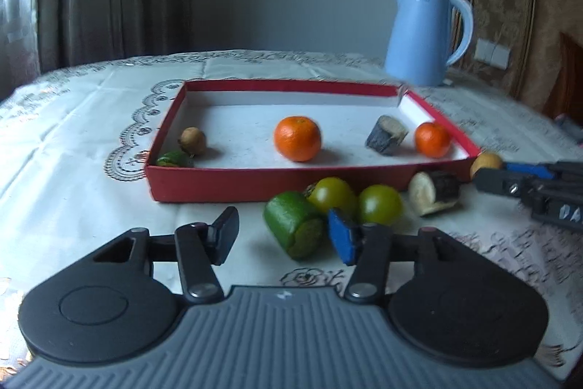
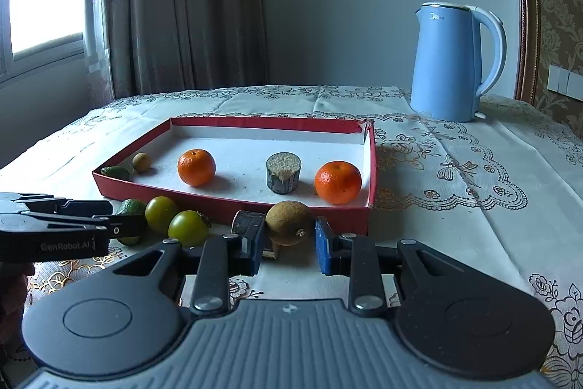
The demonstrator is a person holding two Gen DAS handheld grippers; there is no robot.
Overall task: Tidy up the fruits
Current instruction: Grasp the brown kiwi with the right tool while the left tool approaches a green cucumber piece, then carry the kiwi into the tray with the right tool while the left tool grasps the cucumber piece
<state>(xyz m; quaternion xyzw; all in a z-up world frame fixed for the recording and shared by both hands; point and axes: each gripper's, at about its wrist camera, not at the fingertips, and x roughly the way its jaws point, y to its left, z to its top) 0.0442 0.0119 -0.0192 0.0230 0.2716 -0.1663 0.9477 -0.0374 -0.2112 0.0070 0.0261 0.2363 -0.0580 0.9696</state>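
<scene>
The right claw [image 2: 289, 243] stands open, its jaws either side of a brown fruit [image 2: 288, 222] that lies on the table [image 2: 455, 243] just in front of the tray's near wall; whether the pads touch it cannot be told, and nothing is lifted. The left claw [image 1: 282, 236] is also open and holds nothing, with a green cut piece [image 1: 295, 228] lying between and just beyond its jaws. The red tray [image 2: 233, 203] already contains five items: two oranges [image 2: 196, 167] [image 2: 338, 182], a dark cut stub [image 2: 283, 172], a small brown fruit [image 2: 141, 162] and a green piece [image 2: 116, 173] in the near left corner. Outside the tray, on the table along its front wall, lie the green cut piece, two green tomatoes [image 1: 333, 194] [image 1: 380, 204], a second dark stub [image 1: 435, 192] and the brown fruit. In my judgement the task is about half complete: five items placed, five outstanding, the brown fruit apparently next. A blue kettle [image 2: 452, 61] stands behind, well apart from the work.
</scene>
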